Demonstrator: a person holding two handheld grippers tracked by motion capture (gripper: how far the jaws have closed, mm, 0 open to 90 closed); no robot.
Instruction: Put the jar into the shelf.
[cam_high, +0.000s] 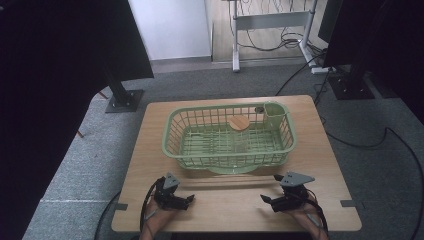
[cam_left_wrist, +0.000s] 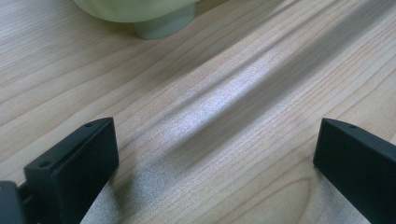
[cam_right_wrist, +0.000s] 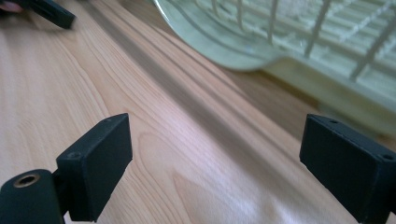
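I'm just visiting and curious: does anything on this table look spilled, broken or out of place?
Nothing stands out. The green basket sits level on the wooden table, with a round wooden lid lying flat inside. No spill or damage shows. The left gripper and right gripper are low near the table's front edge, jaws open and empty.

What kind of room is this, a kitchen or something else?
Probably a lab or workshop, not a kitchen. A green dish rack sits alone on a small wooden table on grey carpet, with loose cables under a desk frame behind and dark stands bolted to floor plates.
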